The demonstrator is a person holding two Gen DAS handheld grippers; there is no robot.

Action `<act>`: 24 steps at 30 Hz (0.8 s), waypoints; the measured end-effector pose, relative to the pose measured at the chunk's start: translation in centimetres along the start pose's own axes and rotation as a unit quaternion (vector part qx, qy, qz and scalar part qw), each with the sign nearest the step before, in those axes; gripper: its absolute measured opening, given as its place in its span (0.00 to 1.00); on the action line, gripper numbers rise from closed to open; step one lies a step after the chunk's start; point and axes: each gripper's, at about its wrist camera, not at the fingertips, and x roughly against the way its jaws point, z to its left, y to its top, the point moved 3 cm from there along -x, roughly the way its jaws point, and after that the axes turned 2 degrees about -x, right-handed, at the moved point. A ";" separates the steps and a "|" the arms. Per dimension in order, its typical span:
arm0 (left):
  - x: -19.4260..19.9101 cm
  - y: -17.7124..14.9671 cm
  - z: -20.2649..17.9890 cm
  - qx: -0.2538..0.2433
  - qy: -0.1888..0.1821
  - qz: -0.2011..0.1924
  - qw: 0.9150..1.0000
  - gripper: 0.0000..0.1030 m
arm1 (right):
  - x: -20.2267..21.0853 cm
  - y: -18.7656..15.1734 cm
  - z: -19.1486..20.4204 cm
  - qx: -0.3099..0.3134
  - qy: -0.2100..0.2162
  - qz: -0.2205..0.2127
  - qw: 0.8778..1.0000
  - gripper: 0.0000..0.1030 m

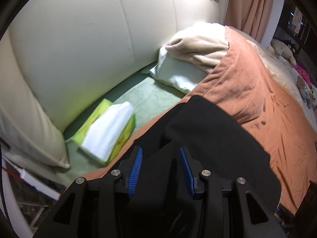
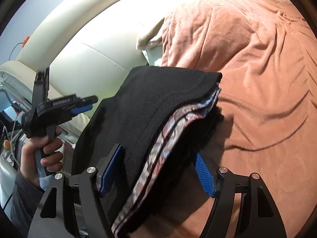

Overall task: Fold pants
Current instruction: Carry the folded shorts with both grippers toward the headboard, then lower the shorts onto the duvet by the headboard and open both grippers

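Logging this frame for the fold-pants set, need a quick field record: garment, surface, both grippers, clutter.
garment: black knit pants, folded, patterned lining showing at the edge
surface: rust-orange bedspread
left gripper: open, blue pads apart over black cloth
right gripper: open, pads either side of the folded stack
clutter: yellow-green tissue box on green sheet, white pillow

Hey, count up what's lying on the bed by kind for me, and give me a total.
Black pants: 1
Orange blanket: 1
Pillow: 1
Tissue box: 1
Stuffed toys, at least: 1
Total: 5, with more small items at the far edge too blurred to count.
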 end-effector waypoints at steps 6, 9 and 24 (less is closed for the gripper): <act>1.3 -2.8 2.1 -0.009 0.024 0.040 0.999 0.40 | 0.2 -1.7 2.4 0.014 0.039 0.022 0.999 0.67; 1.4 -4.1 2.6 -0.015 0.035 0.064 0.997 0.40 | -0.1 -2.6 3.8 0.023 0.050 0.033 0.998 0.67; -0.6 -5.3 2.6 -0.027 0.110 0.079 0.990 0.04 | -5.0 -2.8 7.7 0.040 0.069 0.074 0.994 0.22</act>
